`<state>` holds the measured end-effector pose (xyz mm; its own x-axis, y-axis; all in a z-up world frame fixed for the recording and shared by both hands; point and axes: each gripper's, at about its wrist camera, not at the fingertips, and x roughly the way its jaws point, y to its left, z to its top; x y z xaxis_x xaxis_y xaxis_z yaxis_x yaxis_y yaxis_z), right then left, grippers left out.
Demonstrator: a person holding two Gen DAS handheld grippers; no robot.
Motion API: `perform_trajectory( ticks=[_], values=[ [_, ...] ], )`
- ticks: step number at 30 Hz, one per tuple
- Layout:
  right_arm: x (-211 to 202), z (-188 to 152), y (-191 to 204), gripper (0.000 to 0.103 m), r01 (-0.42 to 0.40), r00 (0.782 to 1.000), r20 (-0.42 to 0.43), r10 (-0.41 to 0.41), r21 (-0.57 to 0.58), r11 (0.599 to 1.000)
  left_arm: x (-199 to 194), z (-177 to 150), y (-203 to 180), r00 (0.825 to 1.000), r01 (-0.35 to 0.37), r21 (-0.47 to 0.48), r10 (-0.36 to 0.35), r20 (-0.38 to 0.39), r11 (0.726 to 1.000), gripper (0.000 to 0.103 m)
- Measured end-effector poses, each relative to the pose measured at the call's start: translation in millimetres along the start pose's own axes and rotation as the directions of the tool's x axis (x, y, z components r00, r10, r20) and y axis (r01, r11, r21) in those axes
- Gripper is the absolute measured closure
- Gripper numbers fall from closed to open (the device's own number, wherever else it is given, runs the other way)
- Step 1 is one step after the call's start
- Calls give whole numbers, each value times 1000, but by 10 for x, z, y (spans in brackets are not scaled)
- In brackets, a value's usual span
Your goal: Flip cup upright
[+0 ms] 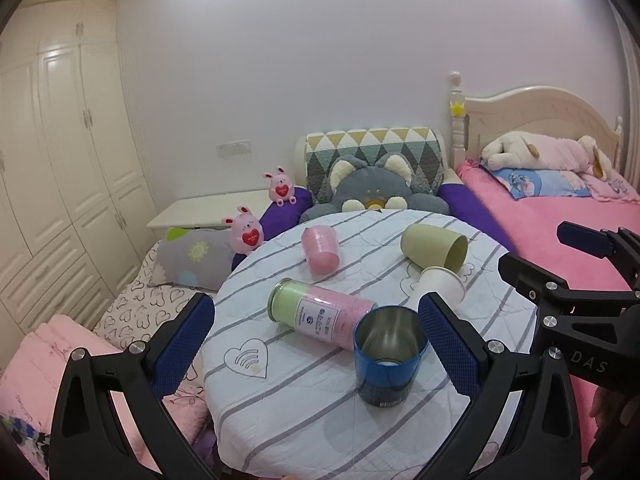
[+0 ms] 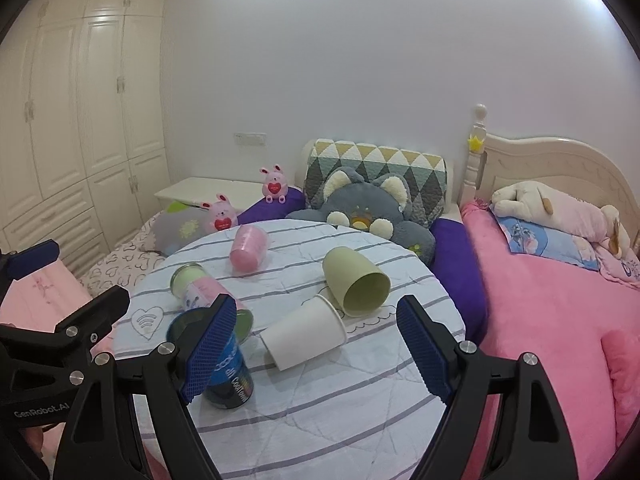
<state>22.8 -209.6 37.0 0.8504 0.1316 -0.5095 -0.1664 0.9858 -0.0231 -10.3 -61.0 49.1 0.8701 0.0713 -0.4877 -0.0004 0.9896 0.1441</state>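
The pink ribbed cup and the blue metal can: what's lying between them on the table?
The tipped pink-and-green labelled jar, seen in the left wrist view.

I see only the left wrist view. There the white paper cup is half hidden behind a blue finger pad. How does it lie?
Observer: The right wrist view shows the whole white paper cup. It lies on its side, with its mouth turned toward the green cup.
Operator: Do these two cups touch?
Observer: Their rims meet or nearly meet. I cannot tell which.
Operator: Does the right gripper hold anything?
Observer: No. The right gripper is open and grips nothing. The paper cup lies on the table ahead of it.
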Motion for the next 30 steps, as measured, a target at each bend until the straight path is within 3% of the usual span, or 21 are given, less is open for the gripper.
perform_trajectory(
  ticks=[18, 30],
  values=[
    [274, -32, -261, 20, 2, 999, -46, 0, 51, 999, 284, 53, -191, 999, 6, 23, -5, -41, 1000, 0],
    [237, -65, -148, 20, 12, 998, -57, -10, 38, 999, 255, -18, -102, 999, 23, 8, -22, -39, 1000, 0]
  ],
)
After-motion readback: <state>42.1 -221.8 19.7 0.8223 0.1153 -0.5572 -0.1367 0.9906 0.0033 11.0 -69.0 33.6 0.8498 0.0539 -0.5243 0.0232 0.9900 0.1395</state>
